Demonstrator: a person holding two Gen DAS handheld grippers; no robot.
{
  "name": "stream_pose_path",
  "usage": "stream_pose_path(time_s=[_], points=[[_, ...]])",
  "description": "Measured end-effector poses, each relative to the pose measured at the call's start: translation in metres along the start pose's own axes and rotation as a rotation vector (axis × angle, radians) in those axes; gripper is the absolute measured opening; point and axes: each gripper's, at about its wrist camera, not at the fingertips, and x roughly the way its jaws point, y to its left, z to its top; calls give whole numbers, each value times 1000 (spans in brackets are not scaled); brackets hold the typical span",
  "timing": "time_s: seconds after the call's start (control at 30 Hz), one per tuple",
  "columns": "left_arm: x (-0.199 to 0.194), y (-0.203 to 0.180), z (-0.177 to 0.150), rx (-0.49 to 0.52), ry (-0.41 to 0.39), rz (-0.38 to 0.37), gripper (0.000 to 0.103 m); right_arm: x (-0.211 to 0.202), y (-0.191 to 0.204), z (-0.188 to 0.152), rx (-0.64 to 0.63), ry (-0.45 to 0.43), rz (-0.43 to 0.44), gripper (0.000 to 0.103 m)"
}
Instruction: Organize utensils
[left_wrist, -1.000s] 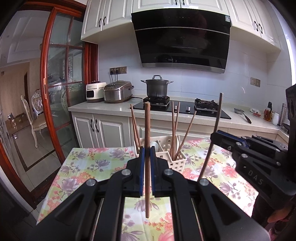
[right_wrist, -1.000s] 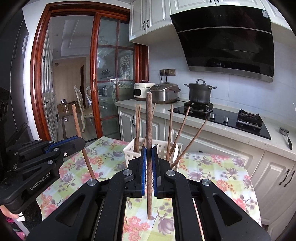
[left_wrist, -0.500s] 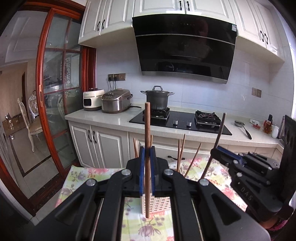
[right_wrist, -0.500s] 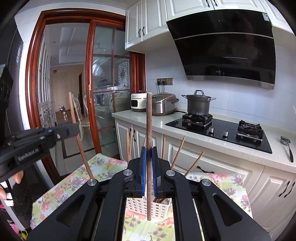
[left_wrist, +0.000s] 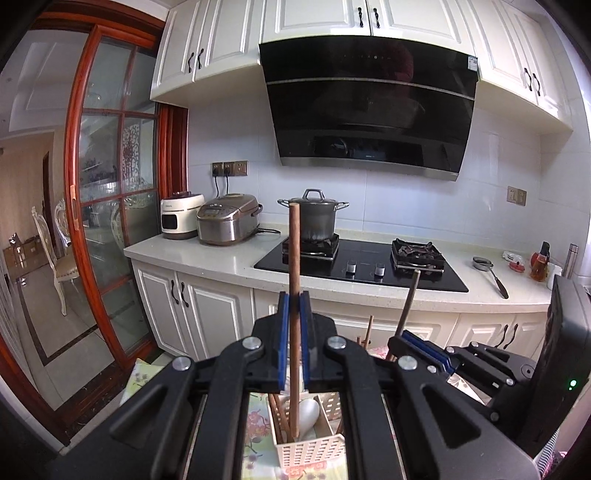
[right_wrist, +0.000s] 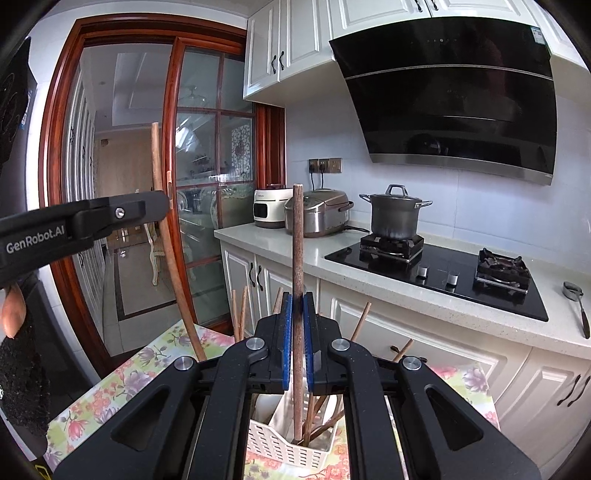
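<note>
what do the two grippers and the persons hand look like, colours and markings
Both grippers are matte black plastic with angular linkage arms, round silver pivot bolts and blue pads lining the fingers. The left gripper, seen side-on from the right wrist view, carries white "GenRobot.AI" lettering. The right gripper has a small green light on its body. A bare fingertip and a dark textured cuff or glove show at the left hand.

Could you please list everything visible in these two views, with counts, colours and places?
White slotted plastic basket: one, on the table, under both tools.
Brown wooden chopsticks: one upright in each tool; several more standing in the basket.
Floral tablecloth: one, covering the table.
Grey lidded pot: one, on the black hob.
Silver rice cooker: one, on the counter.
White cooker: one, beside it.
Left tool: black, blue pads, shut.
Right tool: same, shut.
</note>
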Motion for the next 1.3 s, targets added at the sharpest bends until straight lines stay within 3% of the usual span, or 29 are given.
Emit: stream_pose_path(time_s=[0.23, 0.53, 0.73, 0.8, 0.87, 0.93, 1.0, 1.17, 1.27, 1.3], points=[[41, 16, -14, -51, 73, -33, 6, 26, -8, -8, 34, 45, 36, 6], [79, 21, -54, -52, 201, -57, 6, 47, -8, -27, 39, 123, 53, 7], [75, 24, -62, -38, 199, -23, 8, 44, -14, -33, 52, 138, 29, 11], [68, 27, -60, -37, 184, -8, 16, 40, -17, -33, 55, 131, 20, 11], [60, 30, -58, -39, 169, 8, 35, 34, -20, -31, 56, 125, 13, 12], [52, 32, -56, -34, 148, 35, 47, 27, -21, -30, 54, 117, 4, 14], [43, 33, -54, -28, 130, 54, 53, 20, -21, -29, 53, 109, -3, 19], [12, 32, -50, -3, 56, 120, 86, -5, -17, -29, 27, 77, -21, 27], [-12, 28, -55, 18, -6, 165, 98, -25, -9, -32, 2, 51, -34, 44], [-21, 27, -59, 20, -23, 176, 98, -33, -7, -34, -6, 42, -36, 46]])
